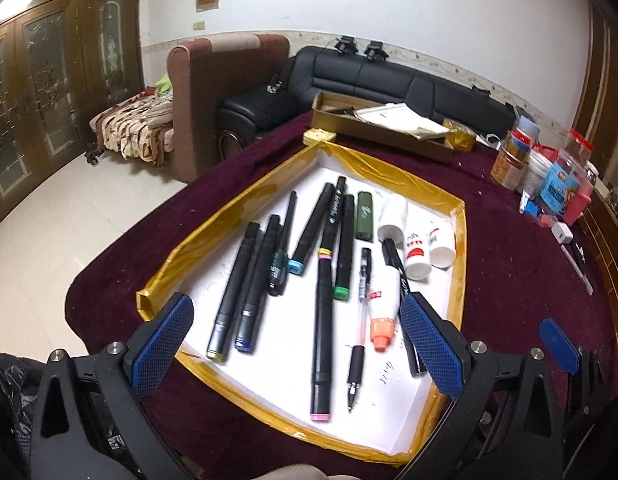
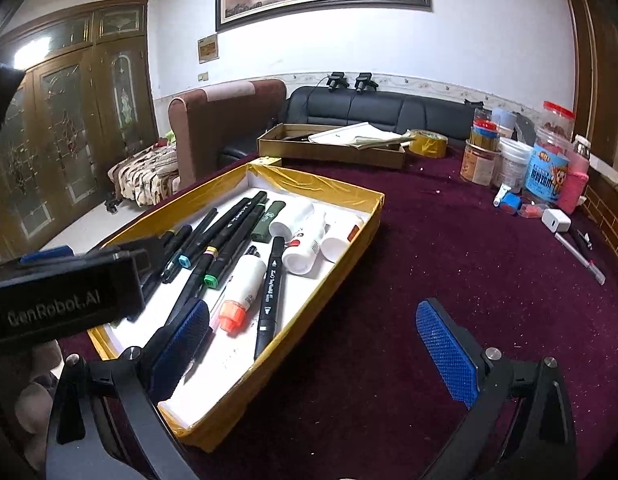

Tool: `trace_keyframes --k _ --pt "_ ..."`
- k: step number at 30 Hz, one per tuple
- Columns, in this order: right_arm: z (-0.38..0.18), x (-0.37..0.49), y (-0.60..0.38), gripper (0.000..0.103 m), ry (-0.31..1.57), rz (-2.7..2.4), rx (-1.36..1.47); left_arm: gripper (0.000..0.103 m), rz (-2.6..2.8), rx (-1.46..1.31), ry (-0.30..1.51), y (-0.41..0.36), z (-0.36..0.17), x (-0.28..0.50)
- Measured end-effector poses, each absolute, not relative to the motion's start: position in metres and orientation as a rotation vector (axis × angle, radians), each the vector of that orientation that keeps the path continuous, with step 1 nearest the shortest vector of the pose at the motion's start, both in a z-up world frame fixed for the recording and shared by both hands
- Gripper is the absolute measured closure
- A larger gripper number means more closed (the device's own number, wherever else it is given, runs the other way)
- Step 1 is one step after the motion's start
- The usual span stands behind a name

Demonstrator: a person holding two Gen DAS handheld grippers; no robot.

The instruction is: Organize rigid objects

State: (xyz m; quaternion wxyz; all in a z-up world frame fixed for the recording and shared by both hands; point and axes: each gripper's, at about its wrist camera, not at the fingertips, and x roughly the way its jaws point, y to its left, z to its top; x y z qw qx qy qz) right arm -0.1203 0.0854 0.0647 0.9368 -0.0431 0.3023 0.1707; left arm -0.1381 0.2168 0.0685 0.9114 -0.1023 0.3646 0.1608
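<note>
Maroon cloth (image 1: 509, 264) covers the table under our left wrist camera. On it sits the yellow-taped tray (image 1: 245, 200), our landmark. Inside the tray lie black markers (image 1: 323, 320), a clear pen (image 1: 359, 328), a green lighter (image 1: 365, 216) and white bottles (image 1: 417, 246). Our left gripper (image 1: 297, 340) hangs over the tray's near end, jaws spread wide, holding nothing.

From the right wrist camera, we see the same tray (image 2: 333, 256) on the cloth (image 2: 449, 248). Our right gripper (image 2: 313, 352) straddles the tray's right wall, jaws spread and empty; one blue pad (image 2: 181, 344) is over the tray interior, the other over bare cloth. Beyond the tray stand a cardboard box (image 2: 329, 148) and jars (image 2: 549, 164).
</note>
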Motion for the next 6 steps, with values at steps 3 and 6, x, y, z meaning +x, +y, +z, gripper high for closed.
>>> trace_keyframes --k 3,6 --pt "0.064 -0.116 0.078 0.001 0.618 0.350 -0.063 0.000 0.320 -0.181 0.769 0.208 0.069 -0.135" --pt "0.063 -0.113 0.070 0.001 0.622 0.353 -0.036 0.000 0.337 -0.154 0.766 0.202 0.071 -0.132"
